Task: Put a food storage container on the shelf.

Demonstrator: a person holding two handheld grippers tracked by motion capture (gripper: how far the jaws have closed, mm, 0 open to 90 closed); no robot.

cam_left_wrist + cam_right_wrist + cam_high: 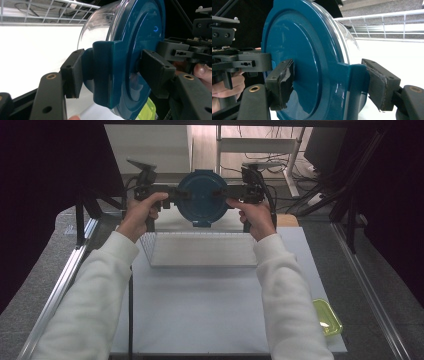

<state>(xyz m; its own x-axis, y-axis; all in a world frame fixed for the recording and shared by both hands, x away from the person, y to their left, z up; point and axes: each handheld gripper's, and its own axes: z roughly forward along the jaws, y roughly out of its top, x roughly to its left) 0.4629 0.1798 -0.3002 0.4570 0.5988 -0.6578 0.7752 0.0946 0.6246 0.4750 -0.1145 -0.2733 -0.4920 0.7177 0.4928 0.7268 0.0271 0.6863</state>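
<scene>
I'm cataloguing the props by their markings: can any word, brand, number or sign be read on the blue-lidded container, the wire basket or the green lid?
Blue lid: no words; one small raised ring-shaped mark in the left gripper view, not a readable letter.
Clear container: no text.
Wire basket: no label.
Green lid: no readable text.
Left gripper and right gripper: no markings.

Both forearms wear loose white sleeves (92, 290) down to the wrists. Each hand-held gripper (150, 195) is matte black, with blocky jaws, small screw holes and brass-coloured pivot bushings (51, 76). Black cables (267, 195) trail from the right hand-held gripper (250, 192).
</scene>
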